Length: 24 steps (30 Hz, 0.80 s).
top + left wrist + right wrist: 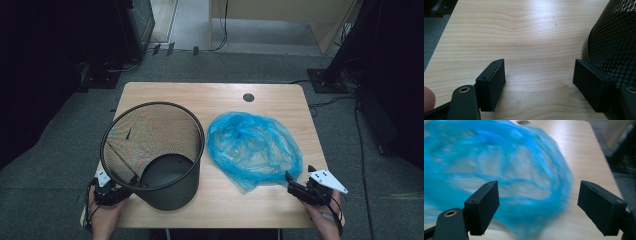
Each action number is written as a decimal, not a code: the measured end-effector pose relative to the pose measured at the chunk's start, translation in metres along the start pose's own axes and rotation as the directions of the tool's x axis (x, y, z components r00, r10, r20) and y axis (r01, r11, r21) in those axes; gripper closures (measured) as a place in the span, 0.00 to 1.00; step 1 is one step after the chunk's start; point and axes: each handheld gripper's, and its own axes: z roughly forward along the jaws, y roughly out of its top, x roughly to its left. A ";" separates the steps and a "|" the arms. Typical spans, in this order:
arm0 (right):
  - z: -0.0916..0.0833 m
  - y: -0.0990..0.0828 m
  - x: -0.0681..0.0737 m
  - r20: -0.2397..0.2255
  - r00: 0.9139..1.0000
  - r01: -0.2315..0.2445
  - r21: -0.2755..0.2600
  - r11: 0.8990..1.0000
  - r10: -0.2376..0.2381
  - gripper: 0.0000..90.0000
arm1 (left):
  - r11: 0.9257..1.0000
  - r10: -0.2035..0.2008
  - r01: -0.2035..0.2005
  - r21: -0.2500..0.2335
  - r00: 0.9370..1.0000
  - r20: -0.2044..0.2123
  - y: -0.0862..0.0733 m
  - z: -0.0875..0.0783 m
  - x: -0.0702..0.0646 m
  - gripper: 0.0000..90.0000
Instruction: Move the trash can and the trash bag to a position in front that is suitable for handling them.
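Observation:
A black wire-mesh waste basket [152, 155] stands upright on the left half of the wooden table [210, 95]. A crumpled blue plastic bag [252, 147] lies flat to its right. My left gripper [120, 194] rests at the basket's near left foot and is open. In the left gripper view, bare wood lies between the jaws of the left gripper [539, 72], and the basket's mesh wall [616, 45] stands just beyond the right jaw. My right gripper [299, 174] hovers open at the bag's near right edge. In the blurred right gripper view, the bag [499, 165] spreads ahead of the right gripper [539, 195], with nothing gripped.
A round dark cable hole [248, 97] sits near the table's far edge. Grey carpet surrounds the table. Dark stands and cables [330, 80] are at the back right, and dark equipment [135, 30] is at the back left. A bare strip of wood runs between basket and bag.

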 end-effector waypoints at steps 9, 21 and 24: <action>0.013 0.013 0.049 -0.157 0.983 0.096 -0.024 0.995 -0.098 0.19 | 0.999 0.044 -0.044 -0.004 0.998 0.041 0.000 0.001 -0.016 0.30; 0.036 0.025 0.087 -0.140 0.984 0.103 -0.045 0.994 -0.108 0.19 | 0.999 0.022 -0.020 -0.039 0.998 0.057 0.004 0.002 -0.026 0.27; 0.041 0.025 0.085 -0.096 0.990 0.101 -0.029 0.995 -0.103 0.20 | 0.994 -0.061 0.069 -0.084 0.993 0.104 0.010 0.004 -0.018 0.27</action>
